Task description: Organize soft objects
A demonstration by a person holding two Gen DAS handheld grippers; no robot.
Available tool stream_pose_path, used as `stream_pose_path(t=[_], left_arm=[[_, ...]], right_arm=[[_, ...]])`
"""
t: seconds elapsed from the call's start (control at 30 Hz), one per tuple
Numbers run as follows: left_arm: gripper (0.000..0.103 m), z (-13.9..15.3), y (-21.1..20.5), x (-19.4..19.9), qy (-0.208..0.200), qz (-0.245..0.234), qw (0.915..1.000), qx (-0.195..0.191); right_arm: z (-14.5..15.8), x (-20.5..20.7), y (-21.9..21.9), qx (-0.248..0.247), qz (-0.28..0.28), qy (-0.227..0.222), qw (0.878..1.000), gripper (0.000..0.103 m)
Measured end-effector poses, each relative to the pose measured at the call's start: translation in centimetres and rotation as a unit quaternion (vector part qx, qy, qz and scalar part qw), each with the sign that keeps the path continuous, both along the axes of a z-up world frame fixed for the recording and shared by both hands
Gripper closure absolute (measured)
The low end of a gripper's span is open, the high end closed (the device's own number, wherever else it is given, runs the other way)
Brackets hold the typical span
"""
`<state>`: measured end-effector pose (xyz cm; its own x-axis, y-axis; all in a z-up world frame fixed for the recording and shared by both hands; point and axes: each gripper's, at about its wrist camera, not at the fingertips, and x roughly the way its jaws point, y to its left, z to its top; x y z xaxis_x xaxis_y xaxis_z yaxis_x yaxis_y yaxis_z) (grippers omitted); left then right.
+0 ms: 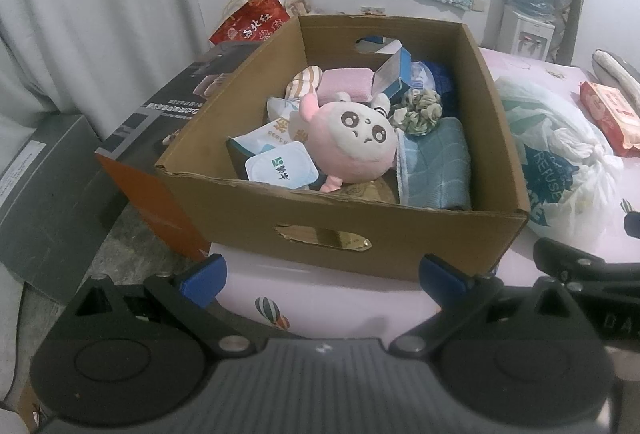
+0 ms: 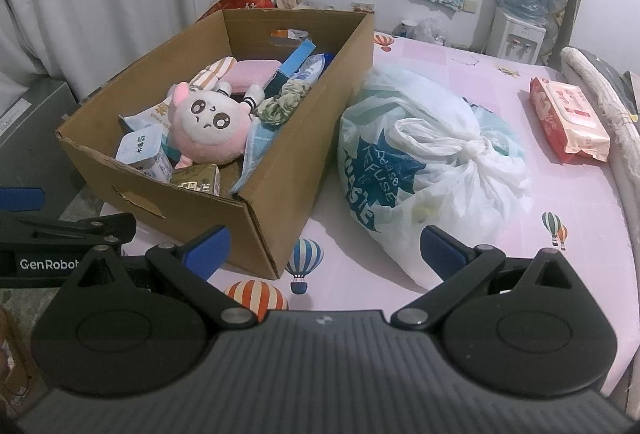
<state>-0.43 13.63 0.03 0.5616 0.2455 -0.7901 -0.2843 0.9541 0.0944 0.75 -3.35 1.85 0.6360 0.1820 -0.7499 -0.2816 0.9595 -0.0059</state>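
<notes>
Left wrist view: an open brown cardboard box (image 1: 340, 234) fills the middle, standing on a pink sheet printed with hot-air balloons (image 1: 280, 294). The left gripper (image 1: 322, 278) hovers just in front of the box's near wall, its blue-tipped fingers (image 1: 202, 280) spread wide apart and holding nothing. Inside the box, going left to right: a white foil-lidded cup with green lettering (image 1: 282, 166) at the near left, white wipe packets (image 1: 272, 132) behind it, a round pink and white plush toy with big dark eyes (image 1: 354, 142) lying face-up in the centre, a striped beige sock roll (image 1: 306, 82) and a folded pink cloth (image 1: 346, 84) behind the toy, a blue and white carton (image 1: 394, 74) leaning toward the back wall, a green ruffled scrunchie (image 1: 420, 110) right of the toy, and a folded teal towel (image 1: 436, 162) against the box's right wall.

Right wrist view: the same box (image 2: 280, 202) sits left of centre. The right gripper (image 2: 324, 254) hangs in front of the box's near right corner, fingers (image 2: 438, 248) wide apart and empty. Just right of the box, touching its side, lies a knotted white plastic bag with blue-green print (image 2: 432, 162). Well to the right of the box, a pink-red pack of wet wipes (image 2: 568, 118) rests flat on the sheet.
</notes>
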Motion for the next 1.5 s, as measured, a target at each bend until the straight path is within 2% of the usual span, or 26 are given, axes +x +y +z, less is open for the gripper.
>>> stream_pose_path(t=[1.5], left_arm=[[0.000,0.11,0.02,0.04,0.001,0.001,1.0000,0.003]], right_arm=[[0.20,0.42,0.13,0.003,0.003,0.003,1.000,0.001]])
